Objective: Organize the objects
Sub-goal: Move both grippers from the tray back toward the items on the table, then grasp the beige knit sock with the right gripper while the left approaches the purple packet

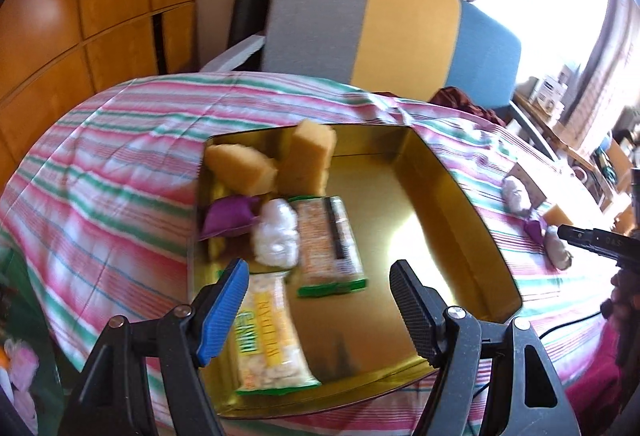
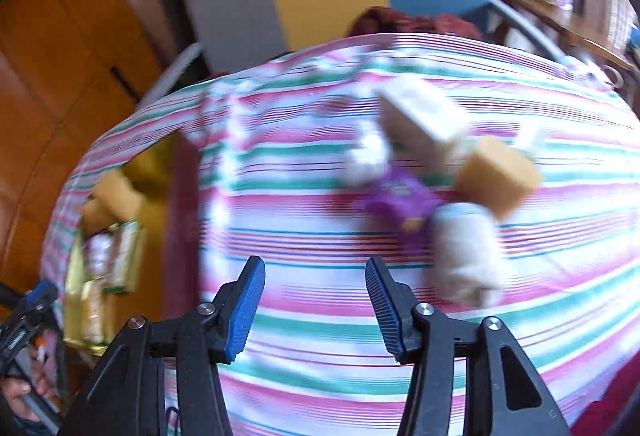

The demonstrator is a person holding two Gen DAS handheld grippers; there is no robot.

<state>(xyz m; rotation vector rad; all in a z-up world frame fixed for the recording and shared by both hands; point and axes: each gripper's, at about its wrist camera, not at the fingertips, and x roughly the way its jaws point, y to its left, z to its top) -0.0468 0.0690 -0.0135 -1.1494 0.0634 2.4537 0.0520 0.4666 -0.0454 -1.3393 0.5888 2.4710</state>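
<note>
A tin [image 1: 460, 187] lies on the bedspread [image 1: 120, 163]; in its left half two sponges [image 1: 288, 159] stand at the far end, a pouch [image 1: 228, 218] and a wad [image 1: 276, 236] lie nearer, and two snack packets [image 1: 296, 300] nearest. To the tin's right, well apart, a carton [image 2: 420, 115], a sponge [image 2: 496, 177], a pouch [image 2: 400, 199] and a jar [image 2: 466, 256] cluster on the bedspread; a chair [image 1: 400, 23] stands behind.

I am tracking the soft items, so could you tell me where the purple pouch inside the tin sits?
In the left wrist view, the purple pouch lies at the gold tin's left wall, between the sponge and white wad.
</note>
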